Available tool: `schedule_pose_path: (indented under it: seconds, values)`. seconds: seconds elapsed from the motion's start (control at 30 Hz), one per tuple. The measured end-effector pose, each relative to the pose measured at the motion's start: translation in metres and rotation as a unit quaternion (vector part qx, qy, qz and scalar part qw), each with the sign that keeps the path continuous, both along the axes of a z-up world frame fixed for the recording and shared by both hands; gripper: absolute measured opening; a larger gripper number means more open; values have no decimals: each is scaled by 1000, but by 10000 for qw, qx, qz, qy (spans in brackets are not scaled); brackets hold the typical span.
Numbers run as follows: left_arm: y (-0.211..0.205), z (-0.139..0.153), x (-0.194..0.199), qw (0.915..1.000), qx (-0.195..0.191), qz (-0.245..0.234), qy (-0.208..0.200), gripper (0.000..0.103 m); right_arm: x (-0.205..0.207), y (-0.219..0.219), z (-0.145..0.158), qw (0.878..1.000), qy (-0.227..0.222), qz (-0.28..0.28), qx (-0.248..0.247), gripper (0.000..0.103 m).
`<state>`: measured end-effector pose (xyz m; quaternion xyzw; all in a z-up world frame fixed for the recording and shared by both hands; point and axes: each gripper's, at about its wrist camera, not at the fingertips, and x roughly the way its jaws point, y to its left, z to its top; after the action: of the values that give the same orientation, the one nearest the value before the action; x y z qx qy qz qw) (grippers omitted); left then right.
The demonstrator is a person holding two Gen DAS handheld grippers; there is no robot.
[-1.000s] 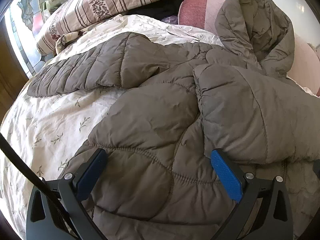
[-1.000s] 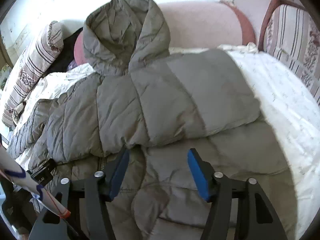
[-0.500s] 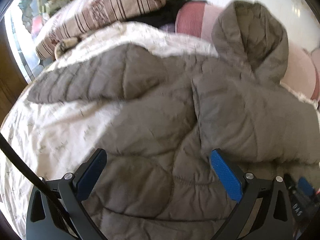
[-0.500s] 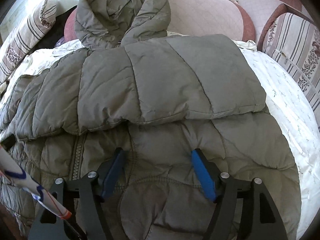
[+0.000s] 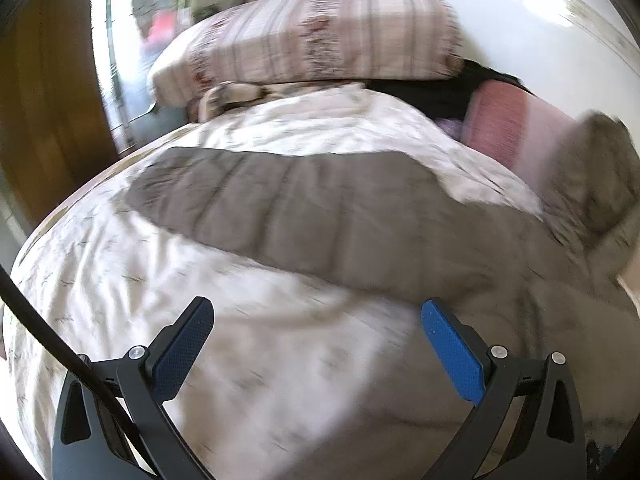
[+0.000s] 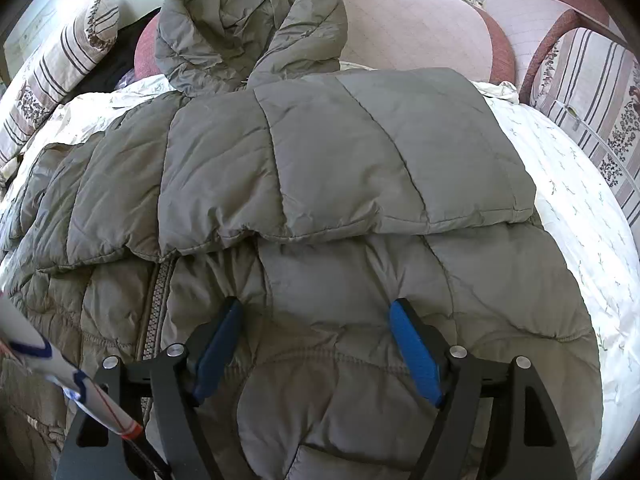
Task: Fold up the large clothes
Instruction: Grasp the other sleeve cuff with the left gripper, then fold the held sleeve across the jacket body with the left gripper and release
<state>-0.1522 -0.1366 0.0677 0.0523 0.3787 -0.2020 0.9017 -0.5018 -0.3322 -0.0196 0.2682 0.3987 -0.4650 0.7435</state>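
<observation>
A grey-brown quilted hooded jacket [image 6: 328,168] lies on the bed. Its right sleeve is folded across the chest, and its hood [image 6: 248,24] rests against a pink cushion. My right gripper [image 6: 316,320] is open, its blue pads pressing lightly on the jacket's lower front beside the zipper [image 6: 156,300]. In the blurred left wrist view the jacket's other sleeve [image 5: 288,208] stretches out to the left over the bedsheet. My left gripper [image 5: 316,320] is open and empty above the white sheet, just short of that sleeve.
The bed has a white leaf-print sheet [image 5: 160,300]. A striped pillow [image 5: 312,40] lies at the head, another striped cushion [image 6: 592,92] at the right. A pink cushion [image 6: 416,28] sits behind the hood. A wooden door [image 5: 44,100] stands at left.
My left gripper has swung left, off the jacket body and over the sheet toward the spread sleeve. My right gripper has moved forward and down onto the jacket's lower front.
</observation>
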Motion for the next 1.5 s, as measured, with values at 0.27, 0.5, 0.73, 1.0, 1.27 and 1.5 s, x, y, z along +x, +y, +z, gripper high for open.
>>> schedule_pose_path:
  seconds: [0.27, 0.5, 0.73, 1.0, 1.27, 1.5]
  values:
    - [50, -21, 91, 9970, -173, 321, 682, 103, 3, -1, -1, 10000, 78, 19, -41, 85]
    - [95, -42, 151, 9834, -1002, 536, 1417, 101, 6, -3, -2, 9999, 134, 38, -70, 87]
    - [133, -50, 186, 9585, -2098, 634, 1824, 82, 6, -3, -3, 9999, 127, 36, -75, 87]
    - [137, -57, 208, 9460, -2586, 633, 1848, 79, 7, -2, -3, 9998, 151, 35, -94, 87]
    - [120, -54, 213, 9570, -2372, 745, 1491, 89, 7, -2, -4, 9998, 168, 39, -111, 88]
    - [118, -48, 212, 9620, -2173, 754, 1472, 26, 7, -2, -4, 9997, 190, 41, -122, 88]
